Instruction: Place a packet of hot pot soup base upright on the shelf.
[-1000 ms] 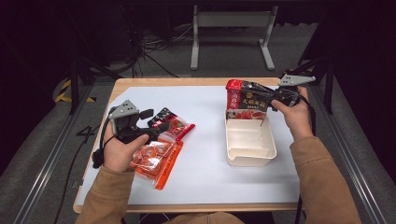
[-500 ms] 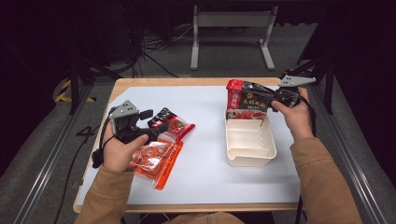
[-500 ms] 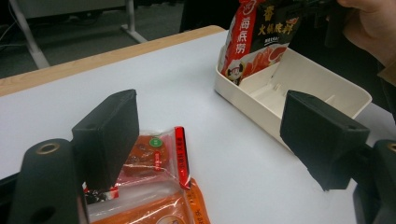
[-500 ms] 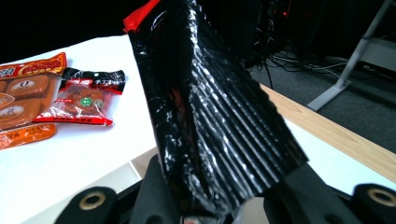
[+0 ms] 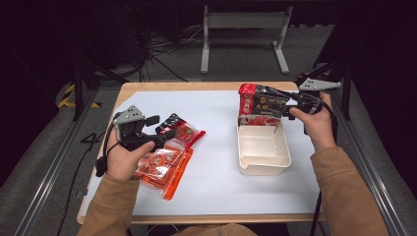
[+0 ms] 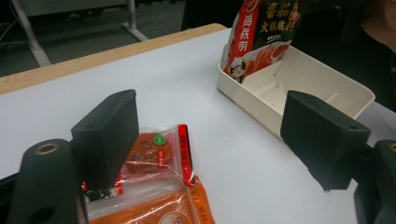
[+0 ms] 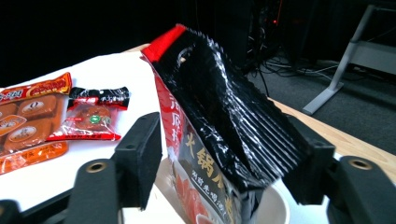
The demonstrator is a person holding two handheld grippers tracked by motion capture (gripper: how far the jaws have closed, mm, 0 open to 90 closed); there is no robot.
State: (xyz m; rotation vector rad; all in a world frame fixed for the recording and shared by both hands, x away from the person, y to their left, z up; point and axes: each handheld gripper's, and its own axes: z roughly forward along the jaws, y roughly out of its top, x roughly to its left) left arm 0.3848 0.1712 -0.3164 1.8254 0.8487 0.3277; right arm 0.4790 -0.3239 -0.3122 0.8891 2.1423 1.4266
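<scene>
My right gripper [image 5: 284,104] is shut on a red and black pouch [image 5: 259,105] that stands upright, its lower edge inside the far end of a cream tray [image 5: 265,170]. The right gripper view has the pouch [image 7: 224,116] pressed between both jaws of the right gripper [image 7: 224,156]. At the left my left gripper [image 5: 164,135] hovers open just above an orange snack packet [image 5: 166,166] and a small red and black packet [image 5: 183,131]. Nothing sits between the wide-apart jaws of the left gripper [image 6: 217,135]; the small packet [image 6: 156,151] lies under its left jaw.
A white sheet [image 5: 216,162] covers the wooden table [image 5: 196,86]. Most of the tray's inside [image 6: 299,79] is bare. The orange packet [image 7: 28,116] and small packet [image 7: 93,119] lie far from the tray. A metal stand [image 5: 243,29] is on the floor beyond.
</scene>
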